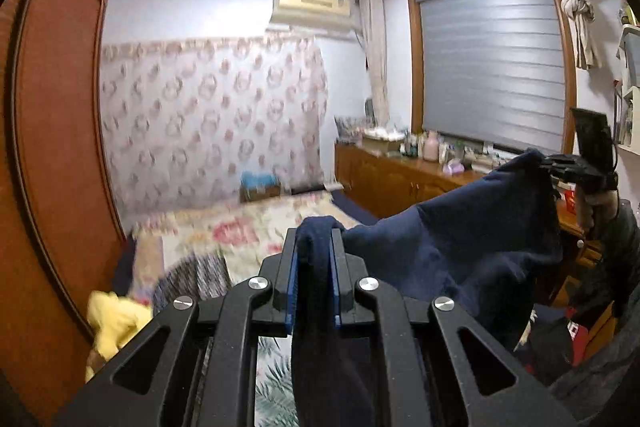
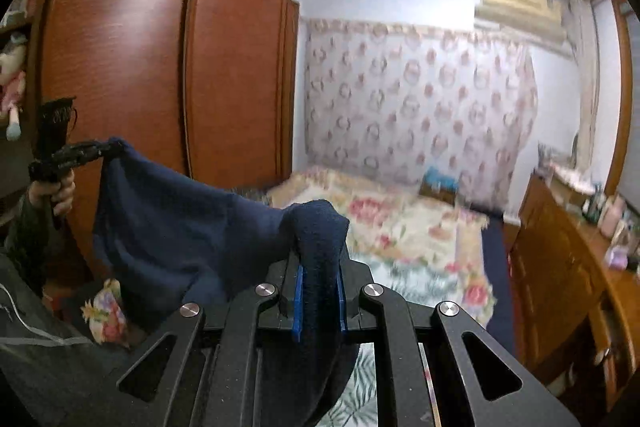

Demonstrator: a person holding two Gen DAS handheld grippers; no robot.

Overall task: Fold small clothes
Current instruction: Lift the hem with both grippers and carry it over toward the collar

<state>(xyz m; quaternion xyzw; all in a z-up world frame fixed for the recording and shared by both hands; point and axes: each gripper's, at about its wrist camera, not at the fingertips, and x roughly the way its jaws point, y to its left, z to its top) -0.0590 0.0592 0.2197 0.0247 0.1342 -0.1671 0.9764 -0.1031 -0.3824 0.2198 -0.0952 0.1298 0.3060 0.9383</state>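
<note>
Bed (image 1: 256, 227) with floral cover fills the middle of both views, blurred. Wooden wardrobe (image 2: 160, 67) stands on one side of it, wooden cabinet (image 1: 400, 183) with small bottles on top runs under the shuttered window (image 1: 492, 63) on the other. Floral curtain (image 2: 416, 107) hangs behind the bed head, air conditioner (image 1: 310, 5) above it.

Navy garment (image 1: 460, 247) is held up in the air above the bed, stretched between the two grippers and sagging in the middle.

Left gripper (image 1: 314, 259): jaws clamped on one bunched corner of the navy garment, cloth sticks out past the fingertips and hangs down between the blue pads (image 1: 293, 287).

Right gripper (image 2: 318, 275): clamped the same way on the opposite corner, cloth bulging over the tips.

Yellow cloth (image 1: 114, 323) lies on the bed near the wardrobe side, apart from the navy garment.
</note>
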